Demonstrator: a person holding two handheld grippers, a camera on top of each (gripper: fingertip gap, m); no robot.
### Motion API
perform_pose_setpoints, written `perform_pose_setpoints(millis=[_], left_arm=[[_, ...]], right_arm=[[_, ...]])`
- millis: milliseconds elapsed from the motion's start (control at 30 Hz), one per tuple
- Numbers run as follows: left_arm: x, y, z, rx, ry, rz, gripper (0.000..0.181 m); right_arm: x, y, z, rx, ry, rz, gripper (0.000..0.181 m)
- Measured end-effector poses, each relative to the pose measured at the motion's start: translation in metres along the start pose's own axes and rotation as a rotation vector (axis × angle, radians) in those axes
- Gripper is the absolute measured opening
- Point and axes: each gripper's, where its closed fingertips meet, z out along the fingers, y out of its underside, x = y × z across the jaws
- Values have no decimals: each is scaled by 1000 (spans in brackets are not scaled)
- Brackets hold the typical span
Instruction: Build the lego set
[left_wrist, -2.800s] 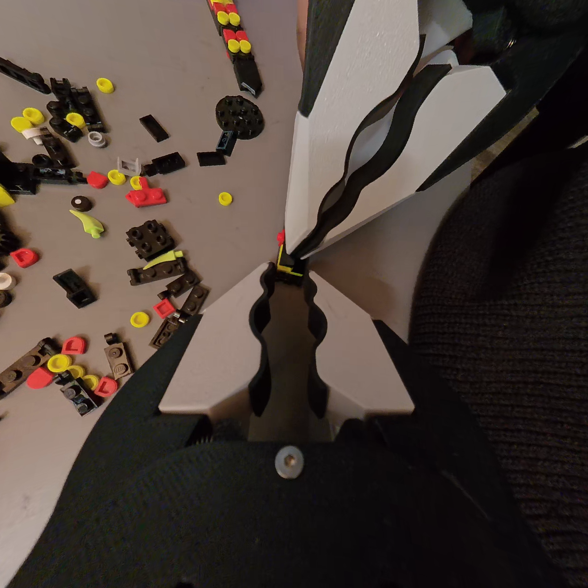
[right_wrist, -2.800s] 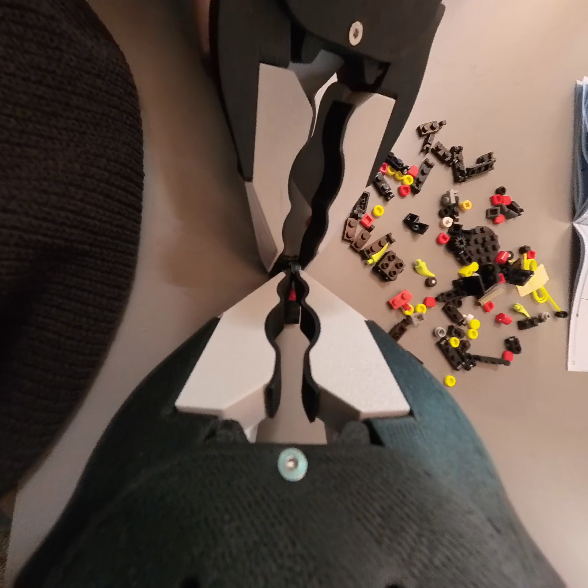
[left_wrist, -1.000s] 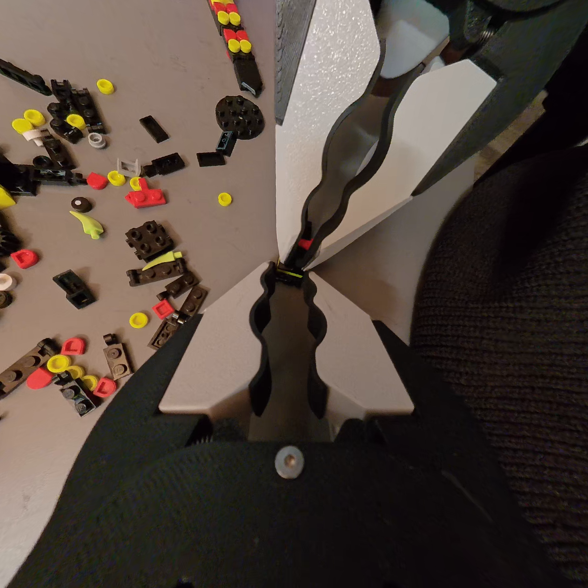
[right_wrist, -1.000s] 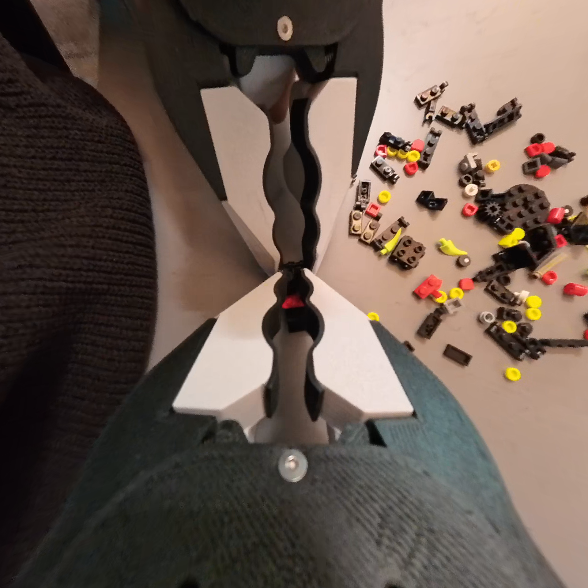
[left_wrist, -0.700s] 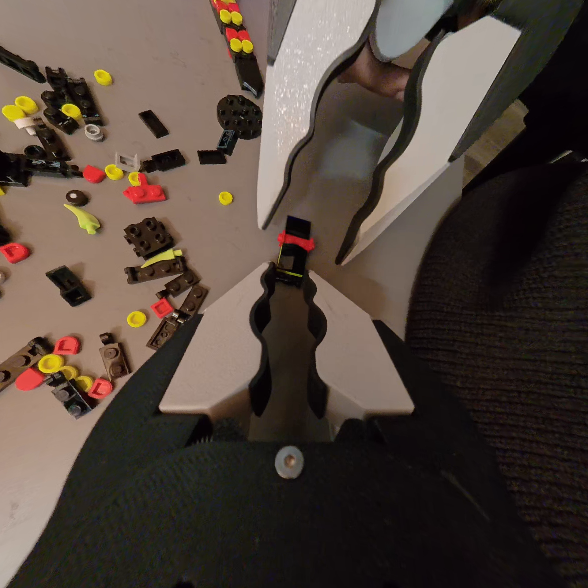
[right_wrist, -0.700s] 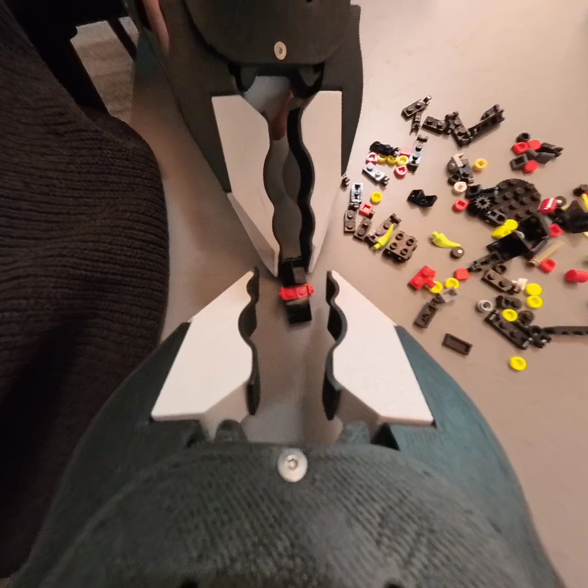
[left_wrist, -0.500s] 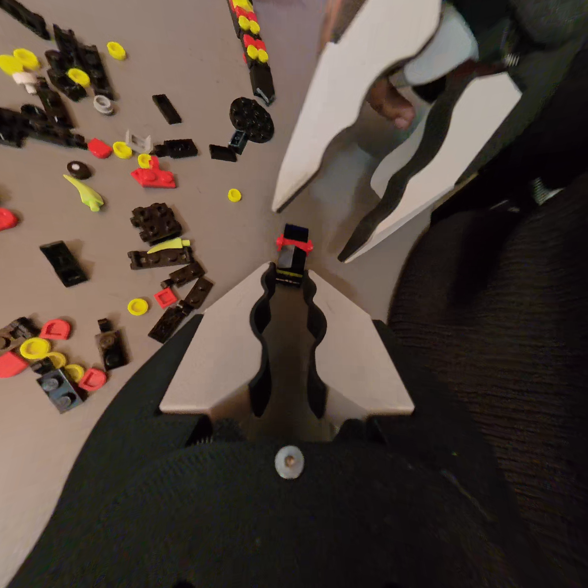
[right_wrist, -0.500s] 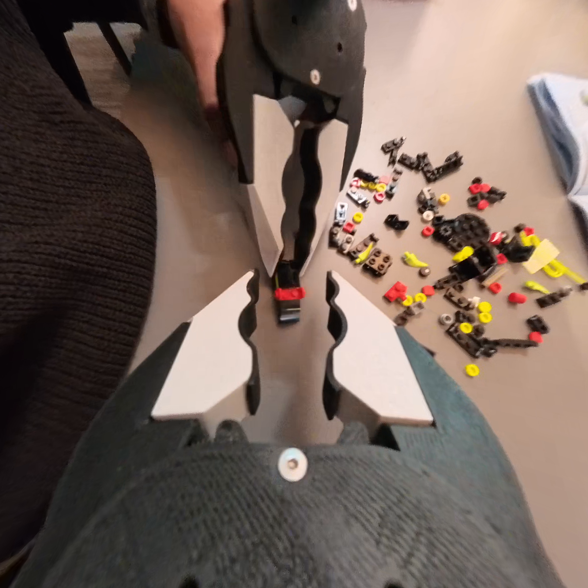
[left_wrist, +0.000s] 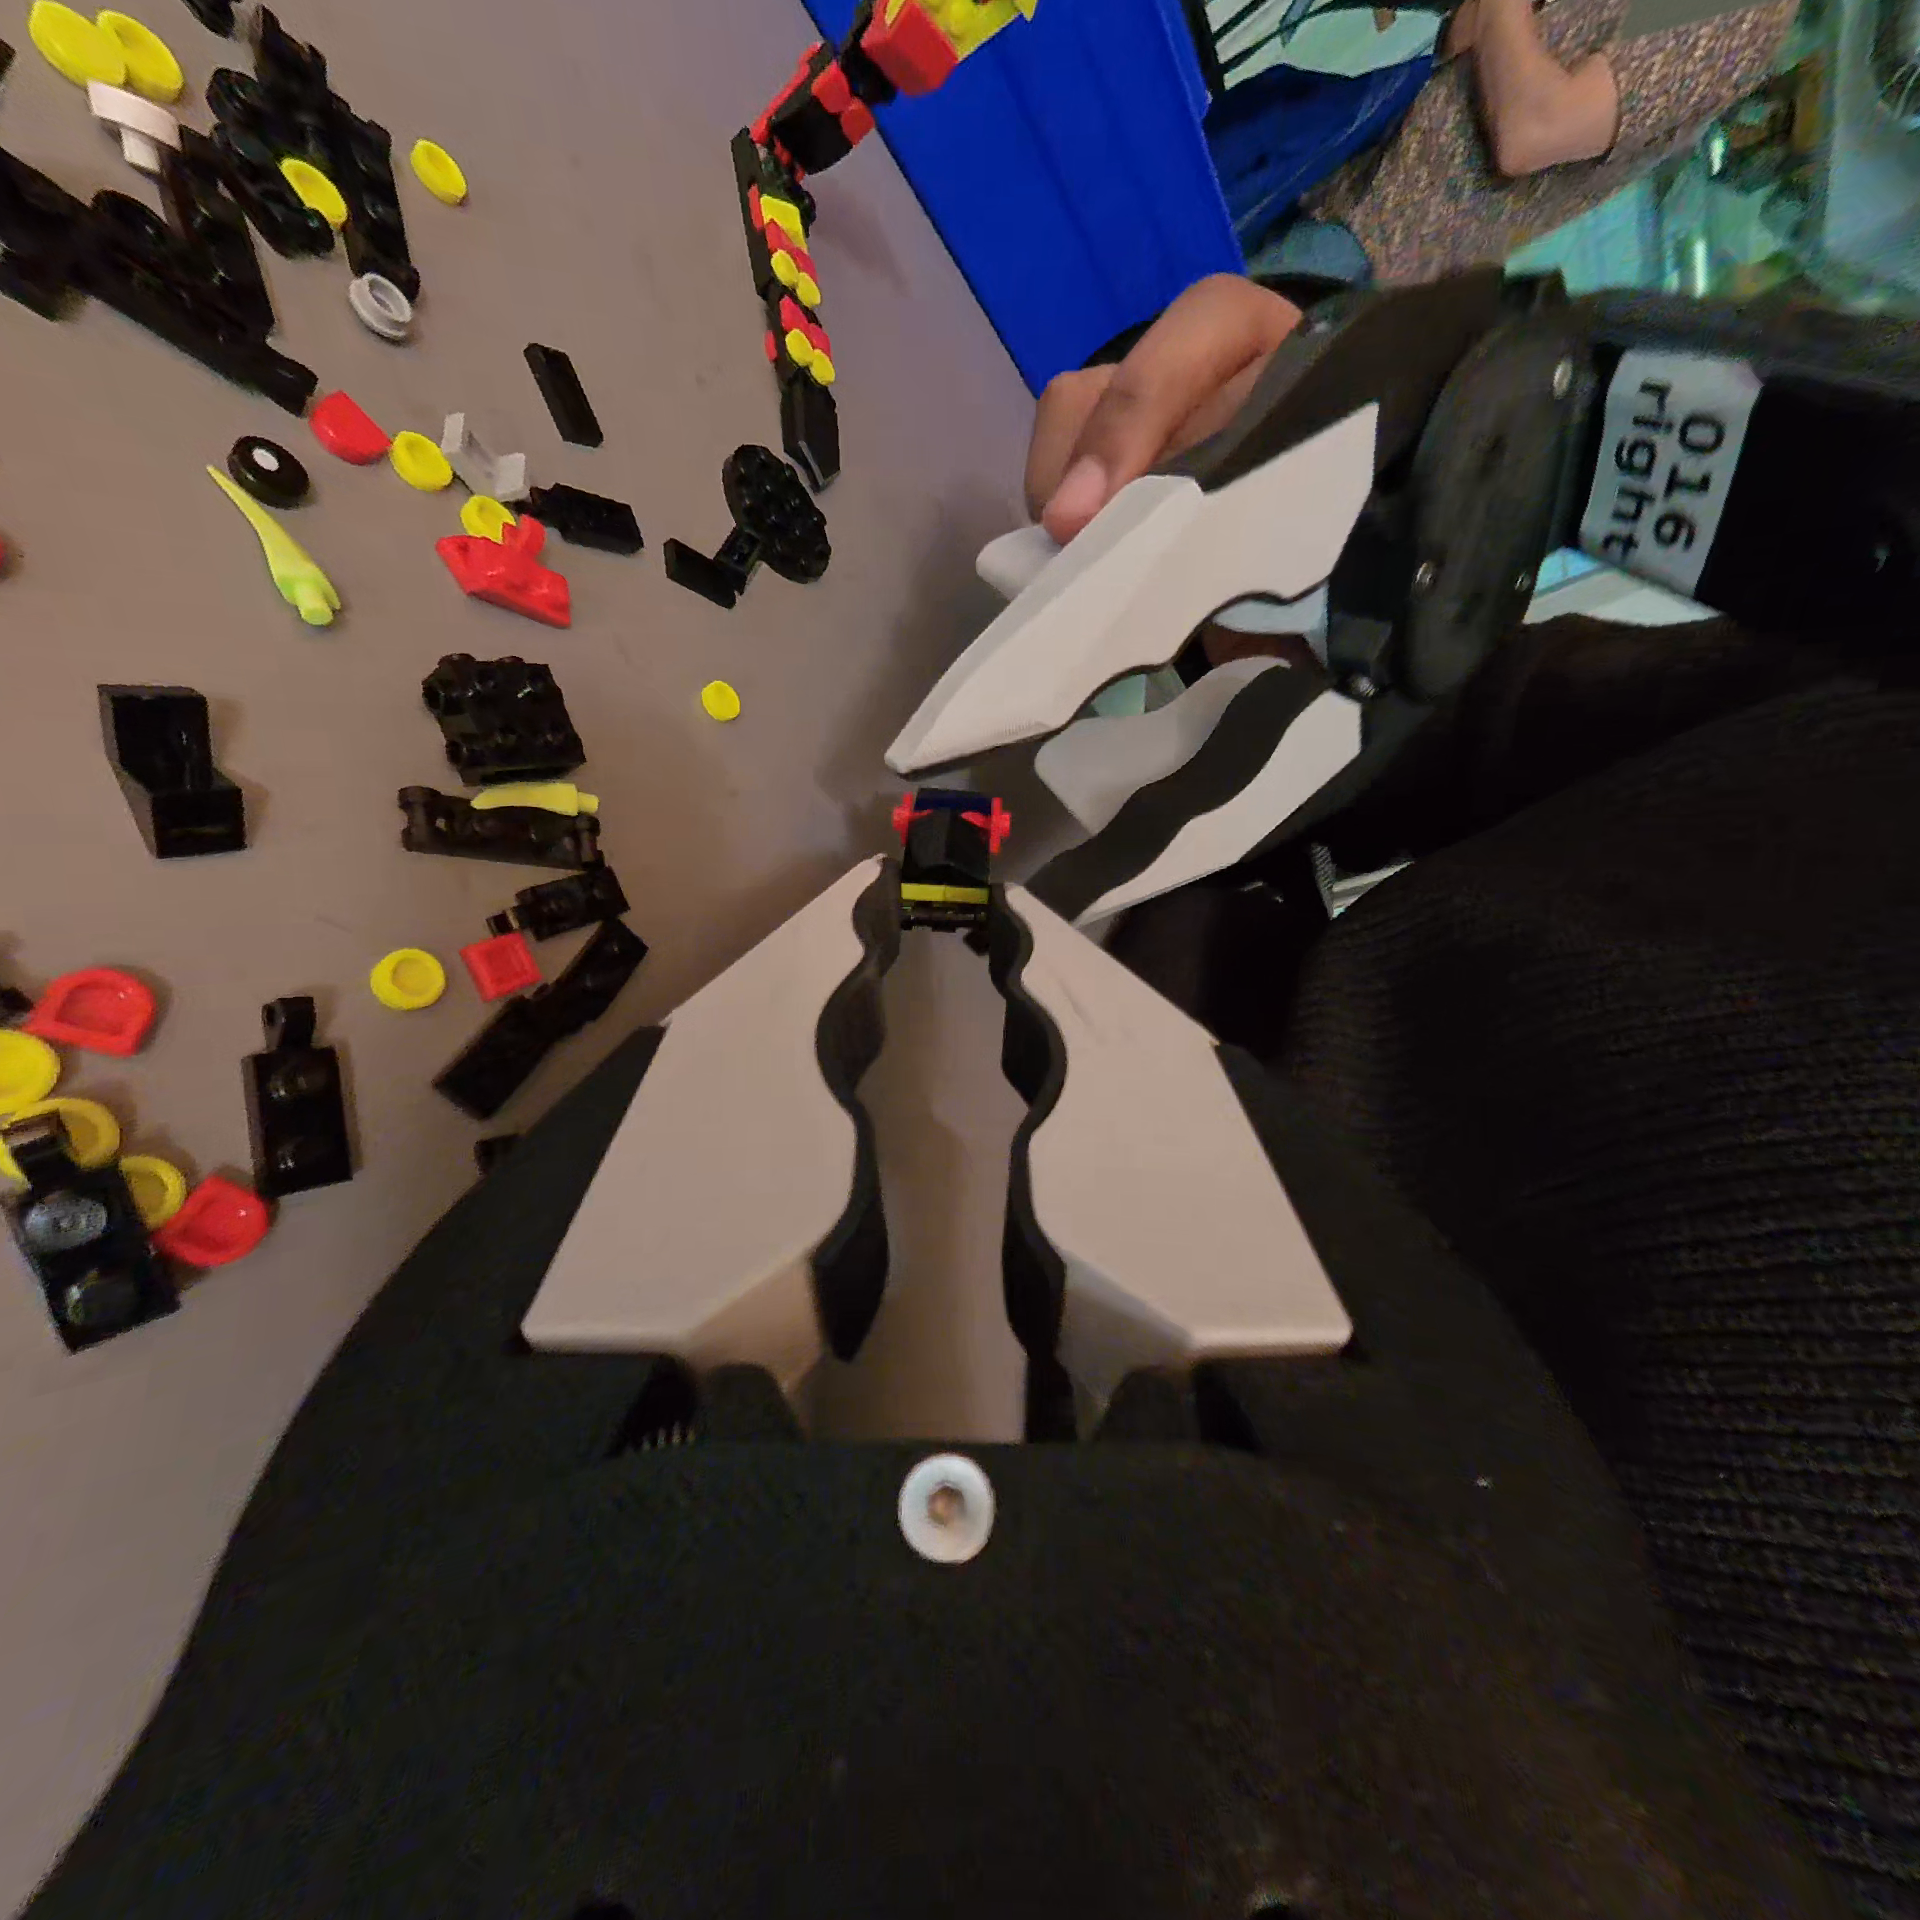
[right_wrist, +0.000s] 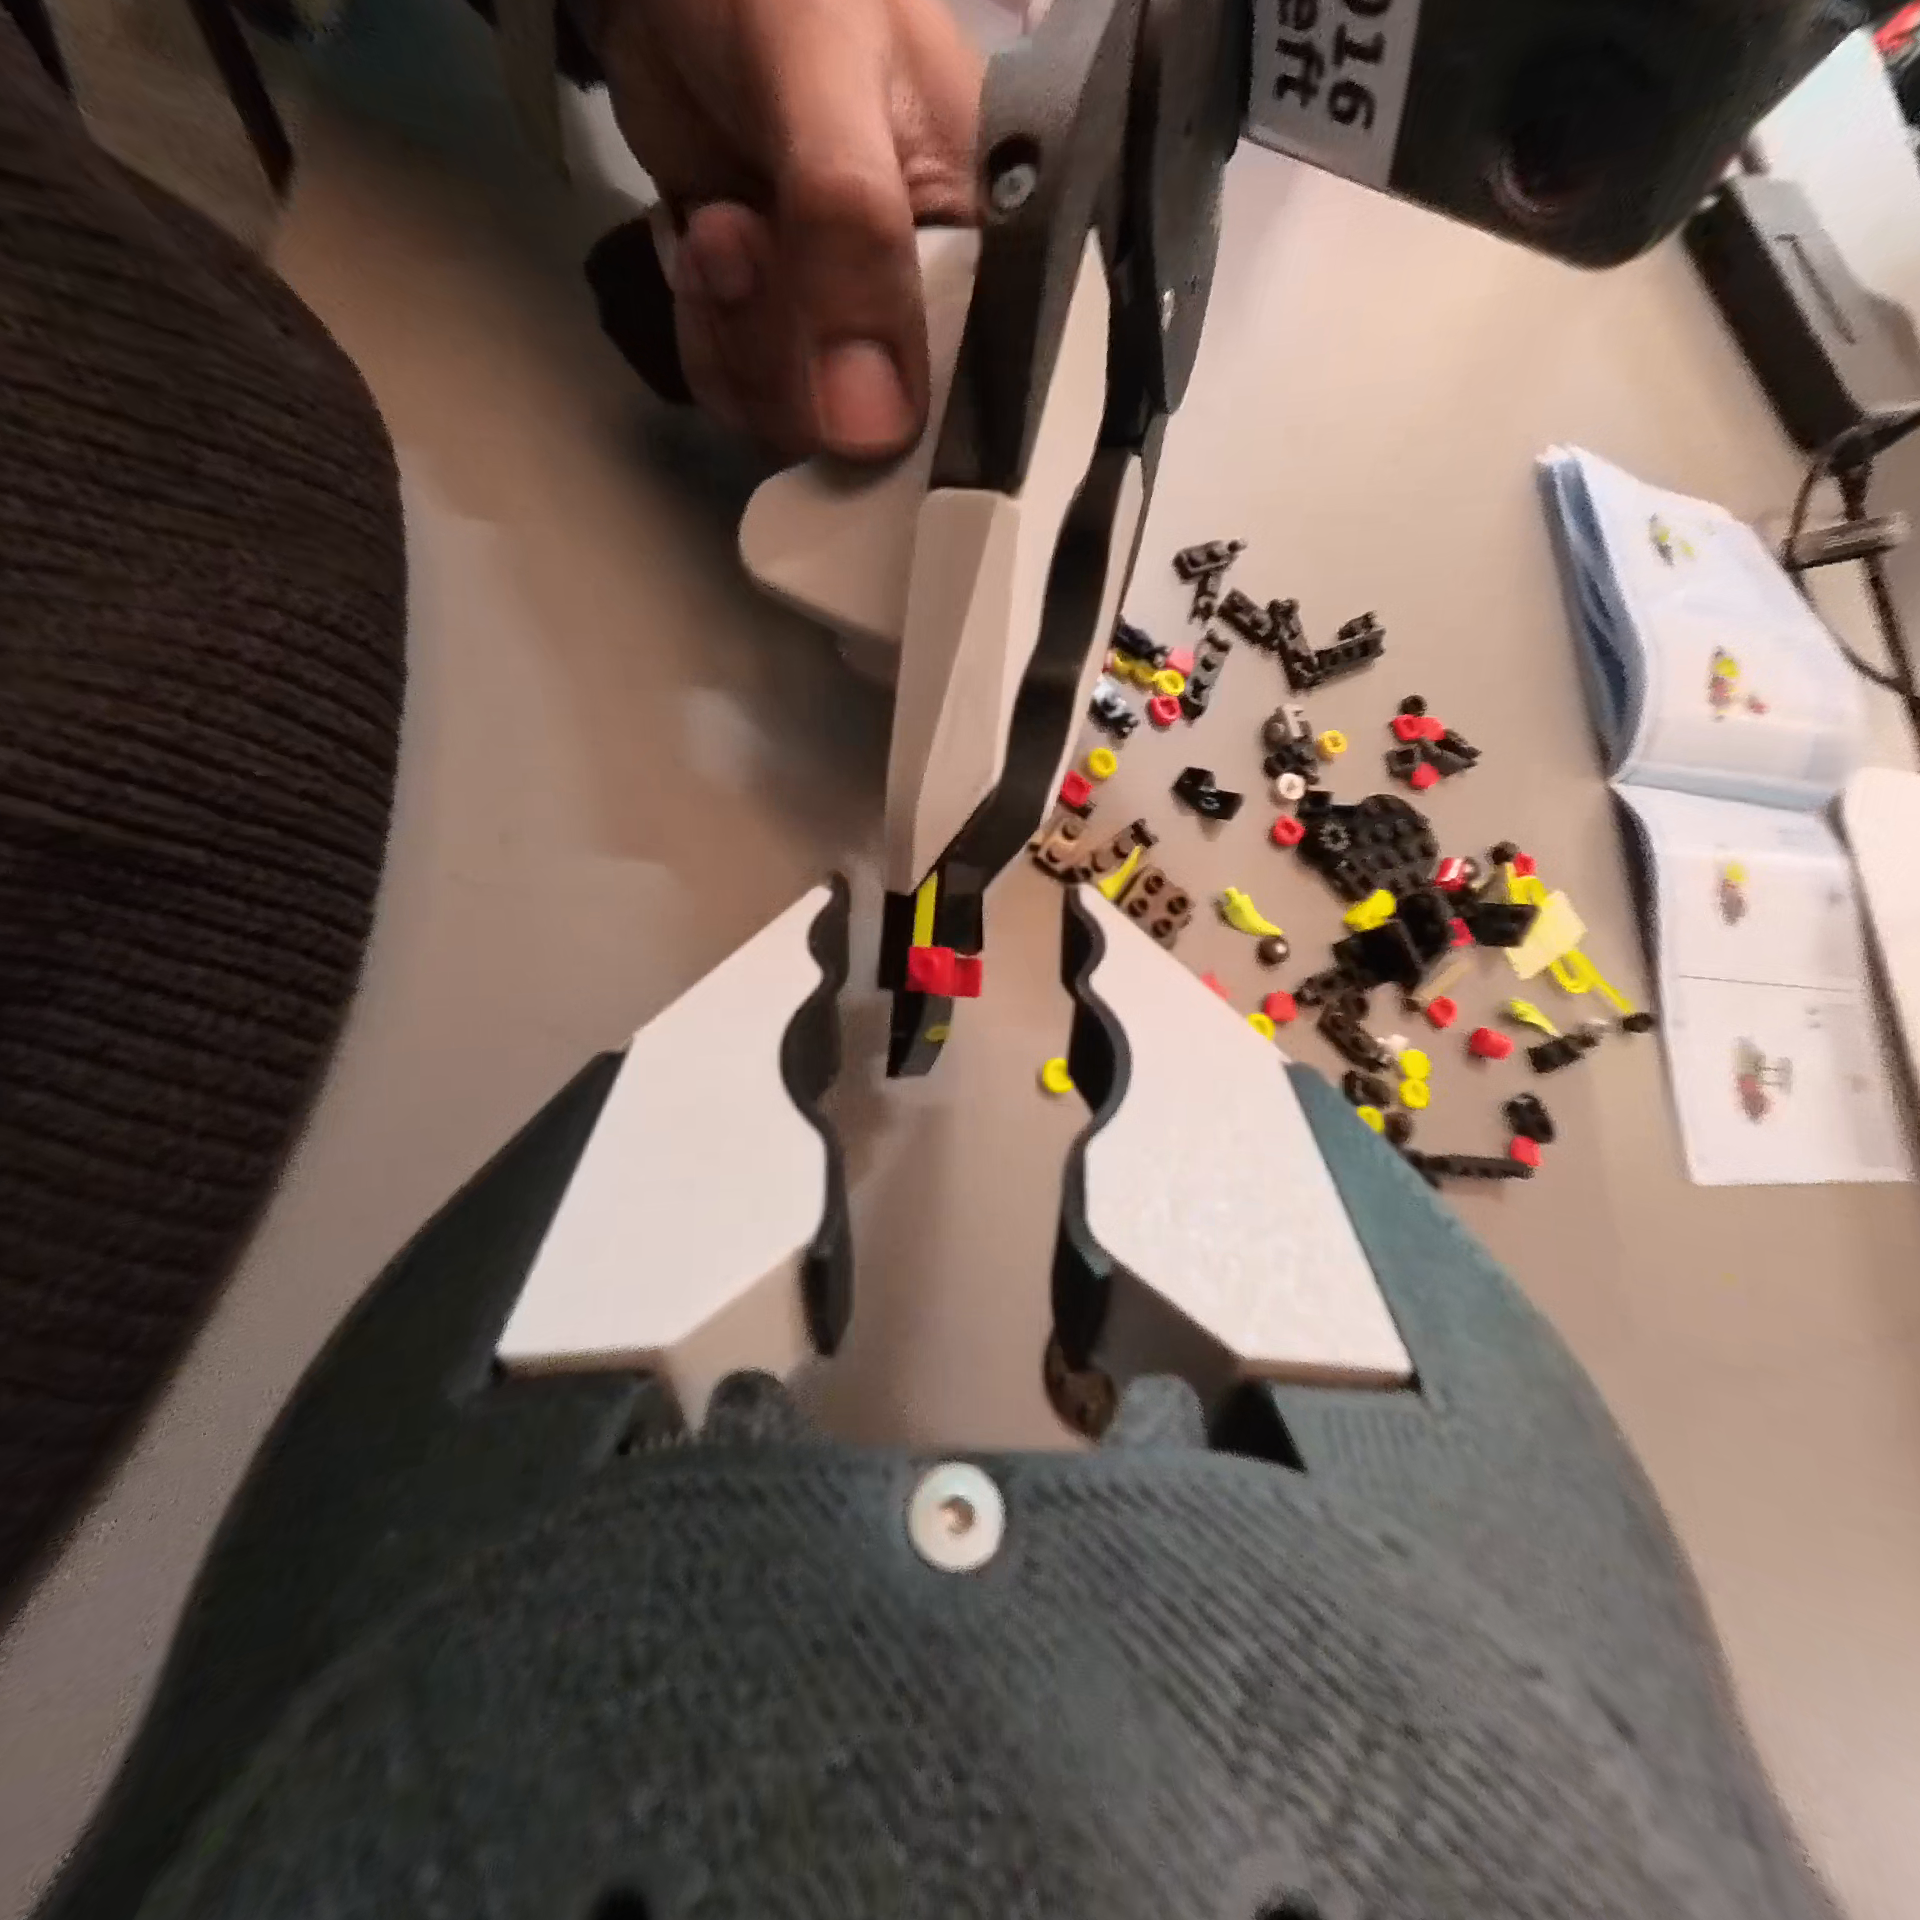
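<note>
The left hand-held gripper (left_wrist: 943, 883) pinches a small black lego assembly (left_wrist: 945, 852) at its fingertips; the piece carries a yellow stripe and a red cross-plate and is lifted clear of the grey bench (left_wrist: 623, 260). The right hand-held gripper (right_wrist: 951, 914) stands wide, its two white fingers apart on either side of the assembly's free end and not touching it. In the left wrist view the right hand-held gripper comes in from the upper right, with a hand (left_wrist: 1143, 395) wrapped over its top. Loose lego pieces (left_wrist: 488, 717) in black, red and yellow lie scattered over the bench to the left, among them a round black plate (left_wrist: 774, 514) and a long partly built strip (left_wrist: 795, 301) of black, red and yellow parts beside a blue box (left_wrist: 1049, 166). In the right wrist view an open instruction booklet (right_wrist: 1745, 831) lies beyond the scattered pieces, and a dark knitted sleeve (right_wrist: 156, 727) fills the left edge.
</note>
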Motion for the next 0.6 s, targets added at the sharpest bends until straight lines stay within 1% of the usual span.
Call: perform_pose_setpoints(millis=[67, 133, 267, 600], left_arm=[[1, -2, -1, 16, 16, -21, 14], [2, -6, -3, 38, 32, -42, 14], [5, -9, -6, 55, 60, -65, 14], [4, -7, -5, 45, 36, -40, 14]], right_arm=[[3, 3, 0, -32, 45, -52, 36], [3, 5, 1, -46, 56, -70, 33], [5, 1, -1, -19, 66, -71, 18], [4, 2, 0, -29, 56, -63, 17]])
